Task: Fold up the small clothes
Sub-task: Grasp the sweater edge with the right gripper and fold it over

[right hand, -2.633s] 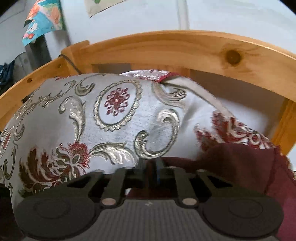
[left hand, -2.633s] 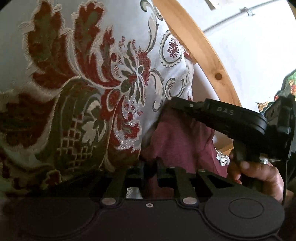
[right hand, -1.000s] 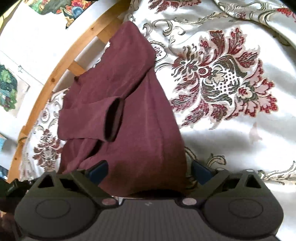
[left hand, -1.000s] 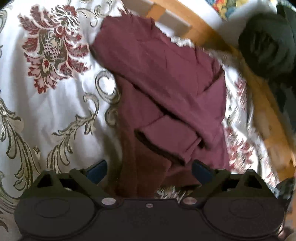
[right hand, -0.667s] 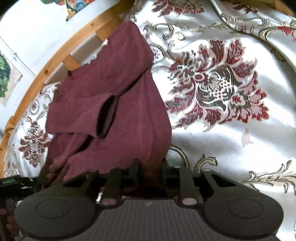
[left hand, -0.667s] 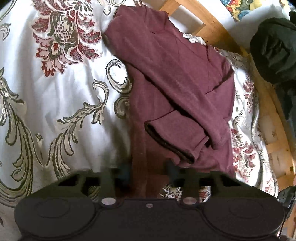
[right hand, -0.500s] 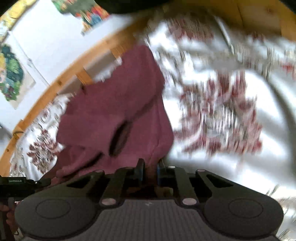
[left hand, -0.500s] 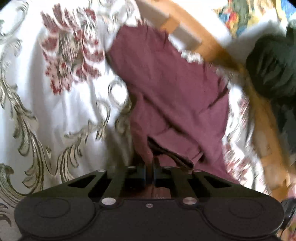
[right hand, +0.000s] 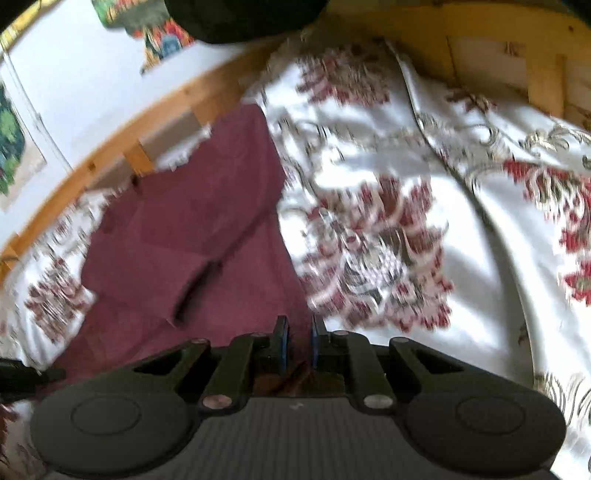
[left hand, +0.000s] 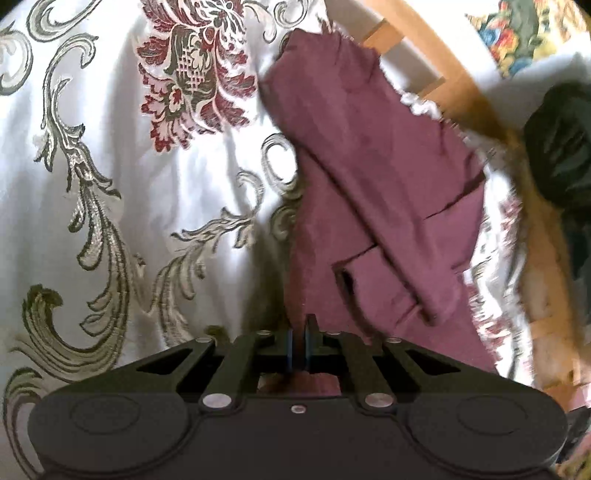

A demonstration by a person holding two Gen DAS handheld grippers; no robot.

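Note:
A small maroon long-sleeved top (left hand: 373, 177) lies on a white bedspread, with one sleeve folded across its body. My left gripper (left hand: 298, 334) is shut on the garment's near hem at its left corner. In the right wrist view the same maroon top (right hand: 207, 229) stretches away to the upper left. There my right gripper (right hand: 297, 330) is shut on the near hem at its right corner, with cloth bunched between the blue pads. The hem under both grippers is lifted slightly off the bedspread.
The white bedspread (left hand: 129, 184) has red floral and grey scroll patterns. A wooden bed frame (right hand: 155, 107) runs behind the top. A dark bundle (left hand: 557, 147) sits at the far right beyond the frame. The white wall carries colourful pictures (right hand: 162, 33).
Both grippers stood open astride the hem a second ago and have since shut on it. The right one has risen a little, pulling the hem up.

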